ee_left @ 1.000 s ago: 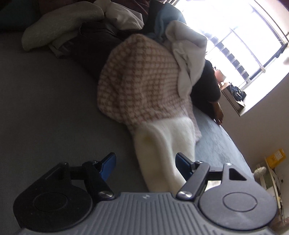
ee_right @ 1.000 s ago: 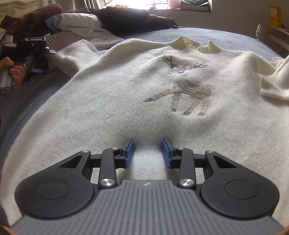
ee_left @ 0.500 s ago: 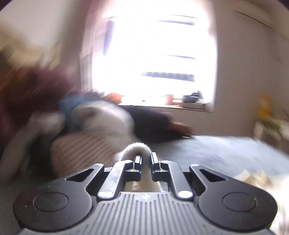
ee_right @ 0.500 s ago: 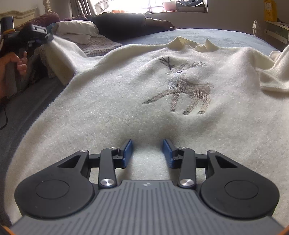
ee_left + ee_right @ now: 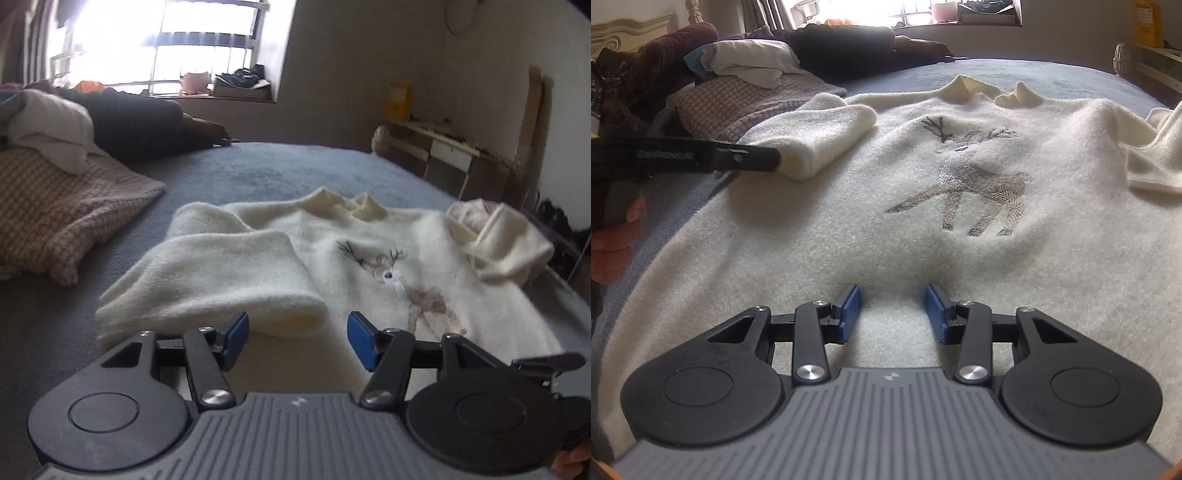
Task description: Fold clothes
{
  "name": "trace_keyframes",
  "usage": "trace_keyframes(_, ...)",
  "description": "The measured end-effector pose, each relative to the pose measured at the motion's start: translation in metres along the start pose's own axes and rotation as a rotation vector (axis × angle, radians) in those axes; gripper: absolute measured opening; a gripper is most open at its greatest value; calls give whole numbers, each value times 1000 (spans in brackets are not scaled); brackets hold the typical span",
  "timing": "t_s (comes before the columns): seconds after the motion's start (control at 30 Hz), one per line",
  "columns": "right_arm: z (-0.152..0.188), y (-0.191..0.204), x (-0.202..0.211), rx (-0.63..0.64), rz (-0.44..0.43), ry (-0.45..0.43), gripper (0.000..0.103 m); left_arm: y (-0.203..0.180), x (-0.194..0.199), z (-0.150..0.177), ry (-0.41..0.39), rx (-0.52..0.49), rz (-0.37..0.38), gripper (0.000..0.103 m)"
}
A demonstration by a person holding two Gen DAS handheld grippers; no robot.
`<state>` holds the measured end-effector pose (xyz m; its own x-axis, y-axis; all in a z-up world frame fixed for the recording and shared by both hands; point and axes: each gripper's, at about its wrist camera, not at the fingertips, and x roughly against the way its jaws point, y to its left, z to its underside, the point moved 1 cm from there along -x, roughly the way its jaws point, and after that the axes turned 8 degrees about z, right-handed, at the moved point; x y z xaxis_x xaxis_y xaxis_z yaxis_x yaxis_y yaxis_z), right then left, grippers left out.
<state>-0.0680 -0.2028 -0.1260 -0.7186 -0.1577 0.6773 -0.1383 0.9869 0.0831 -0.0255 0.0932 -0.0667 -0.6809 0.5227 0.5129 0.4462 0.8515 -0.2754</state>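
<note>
Grey bed (image 5: pixel 295 173) under a bright window is carrying a cream reindeer sweater (image 5: pixel 923 229), lying flat, left sleeve (image 5: pixel 221 280) folded over the chest. Left hand-held gripper (image 5: pixel 297 338) is opening, nothing clamped. Right hand-held gripper (image 5: pixel 892 314) is hovering released over the hem.

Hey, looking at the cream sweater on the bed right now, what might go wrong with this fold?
The folded sleeve lies loosely rolled, and the left gripper is opening just beside its cuff, so it may spring back. The other sleeve is bunched at the shoulder and could fold in lumpy.
</note>
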Motion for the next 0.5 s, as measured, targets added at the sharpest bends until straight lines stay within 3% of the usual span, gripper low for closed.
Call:
trace_keyframes(0.17,0,0,0,-2,-1,0,40,87,16,-6,-57,474,-106,71)
trace_keyframes(0.23,0,1,0,-1,3,-1,40,106,5,-3,-36,583,-86,80)
trace_keyframes(0.33,0,3,0,7,12,-3,40,130,-17,2,-44,730,-26,80)
trace_keyframes(0.37,0,4,0,8,12,-4,40,134,-23,3,-64,767,-36,75)
trace_keyframes(0.4,0,4,0,9,13,-5,40,138,-29,4,-84,803,-47,59)
trace_keyframes(0.43,0,4,0,10,13,-7,41,143,-35,4,-104,840,-58,52)
trace_keyframes(0.47,1,4,0,11,14,-8,41,146,-40,4,-123,865,-71,35)
trace_keyframes(0.5,1,4,0,12,14,-9,41,142,-40,0,-140,838,-95,30)
